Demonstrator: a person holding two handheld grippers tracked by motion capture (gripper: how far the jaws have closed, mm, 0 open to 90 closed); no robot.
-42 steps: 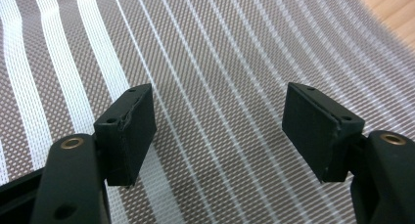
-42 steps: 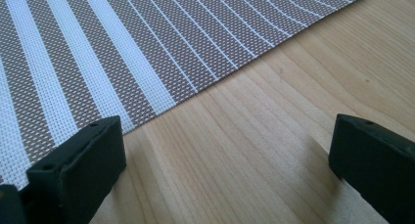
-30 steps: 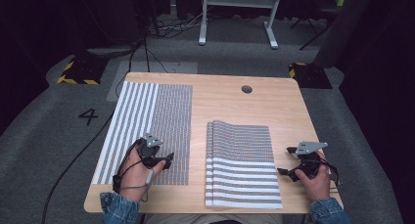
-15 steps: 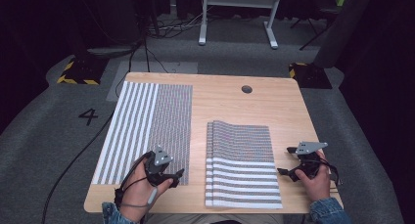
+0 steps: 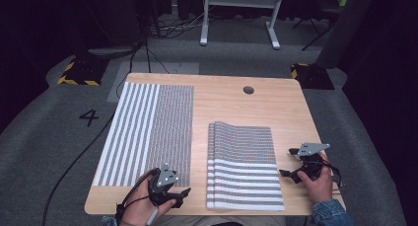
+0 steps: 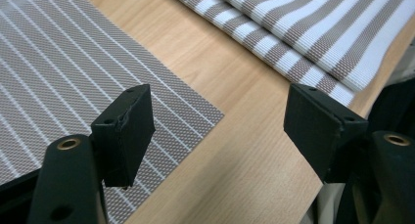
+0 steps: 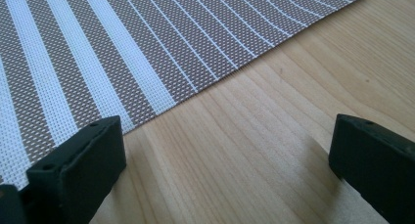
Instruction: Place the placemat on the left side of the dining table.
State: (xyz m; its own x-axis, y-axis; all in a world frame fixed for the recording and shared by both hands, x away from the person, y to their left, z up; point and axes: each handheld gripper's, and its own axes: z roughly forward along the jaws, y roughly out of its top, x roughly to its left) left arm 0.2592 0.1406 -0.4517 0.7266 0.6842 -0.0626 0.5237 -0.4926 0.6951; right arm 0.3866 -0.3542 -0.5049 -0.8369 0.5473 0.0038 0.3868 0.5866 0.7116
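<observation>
A wooden desk (image 5: 276, 107) carried two striped woven mats. The flat mat (image 5: 148, 132) lay spread on the left half of the desk, with broad white and grey stripes on its left part and fine lines on its right part. The folded mat (image 5: 244, 171) lay on the right half, near the front edge, folded into layers with its fine-lined part farther away and its broad stripes nearer the person.

The left gripper (image 5: 173, 199) was held in the left hand (image 5: 143, 206) at the front edge of the desk, just off the near right corner of the flat mat. Its jaws stood wide apart with nothing between them. In the left gripper view that corner of the flat mat (image 6: 73, 62) lay beneath and just beyond the left jaw, bare wood lay between the jaws, and the layered edge of the folded mat (image 6: 313, 33) ran across the upper right.

The right gripper (image 5: 291, 164) was held in the right hand (image 5: 315, 179) just beside the right edge of the folded mat. Its jaws were also spread wide and gripped nothing. In the right gripper view they stood over bare wood, with the edge of the folded mat (image 7: 122, 53) close to the left jaw
</observation>
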